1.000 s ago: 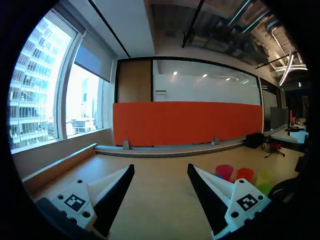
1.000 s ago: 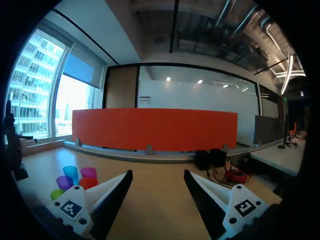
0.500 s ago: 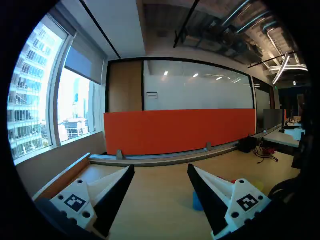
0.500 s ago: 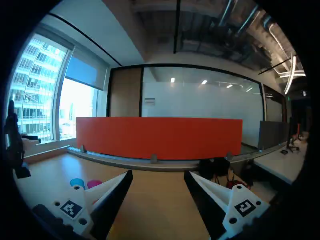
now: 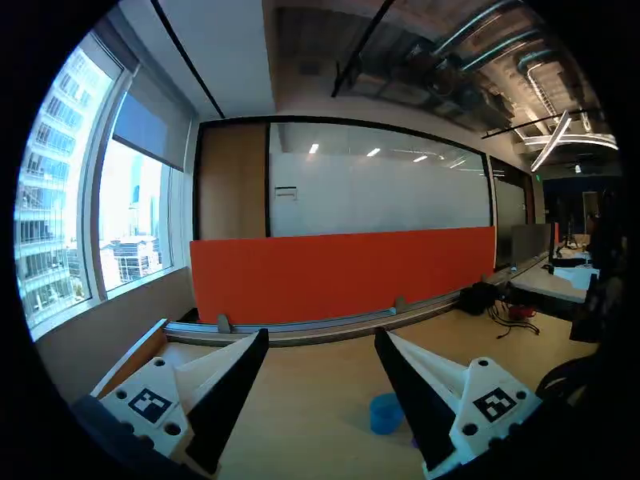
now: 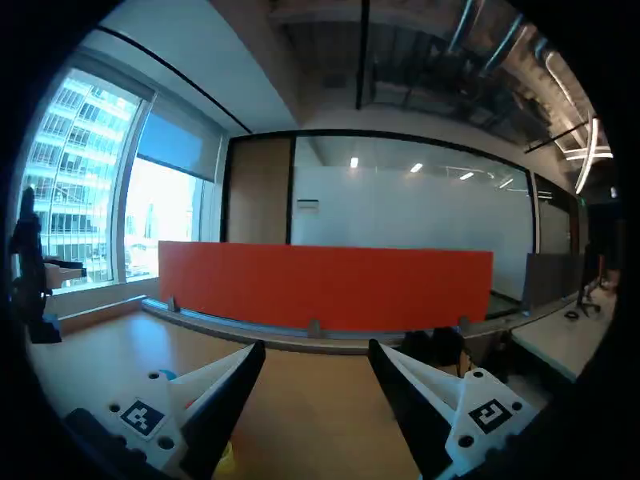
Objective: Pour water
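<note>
Two tools are held above a wooden table [image 5: 320, 424], both facing an orange partition [image 5: 344, 272]. The left gripper [image 5: 320, 332] and the right gripper [image 6: 314, 344] each have fingers spread apart, holding nothing. In front of the partition, a blue cup [image 5: 386, 413] stands upright just beside one left-gripper finger.

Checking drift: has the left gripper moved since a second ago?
Yes. The orange divider sits lower and further left, so the left gripper swung right and tipped upward.
</note>
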The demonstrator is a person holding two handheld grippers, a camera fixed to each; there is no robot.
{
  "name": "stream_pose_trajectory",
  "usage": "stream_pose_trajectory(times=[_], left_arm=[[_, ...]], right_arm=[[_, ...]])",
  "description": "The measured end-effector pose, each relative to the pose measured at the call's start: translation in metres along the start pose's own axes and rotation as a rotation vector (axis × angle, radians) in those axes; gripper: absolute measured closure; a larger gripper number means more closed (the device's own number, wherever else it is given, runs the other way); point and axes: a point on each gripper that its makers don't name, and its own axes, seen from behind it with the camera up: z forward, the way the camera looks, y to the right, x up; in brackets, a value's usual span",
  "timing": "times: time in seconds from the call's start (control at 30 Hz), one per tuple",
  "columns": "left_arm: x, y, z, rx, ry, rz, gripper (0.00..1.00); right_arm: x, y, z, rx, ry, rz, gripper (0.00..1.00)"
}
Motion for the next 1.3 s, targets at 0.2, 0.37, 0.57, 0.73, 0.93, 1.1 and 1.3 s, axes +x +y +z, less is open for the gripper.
stream_pose_trajectory(times=[0.2, 0.37, 0.57, 0.73, 0.93, 1.1, 1.3], left_arm=[[0.002, 0.010, 0.002, -0.056, -0.014, 0.004, 0.02], [0.002, 0.016, 0.002, -0.104, -0.024, -0.010, 0.01], [-0.002, 0.024, 0.005, -0.164, -0.036, -0.009, 0.02], [-0.002, 0.030, 0.006, -0.201, -0.037, -0.010, 0.01], [-0.002, 0.040, 0.006, -0.252, -0.037, -0.006, 0.02], [-0.002, 0.046, 0.007, -0.289, -0.036, -0.008, 0.02], [-0.006, 0.055, 0.007, -0.336, -0.048, -0.005, 0.02]], right_arm=[[0.000, -0.005, 0.000, 0.035, -0.007, 0.001, 0.01], [0.003, -0.016, -0.002, 0.093, -0.005, -0.003, 0.01], [0.007, -0.038, -0.008, 0.182, -0.004, -0.008, 0.01], [0.011, -0.062, -0.014, 0.269, -0.004, -0.013, 0.01], [0.014, -0.082, -0.018, 0.339, -0.004, -0.019, 0.01], [0.013, -0.092, -0.020, 0.379, -0.007, -0.029, 0.01], [0.015, -0.105, -0.023, 0.424, -0.013, -0.028, 0.01]])
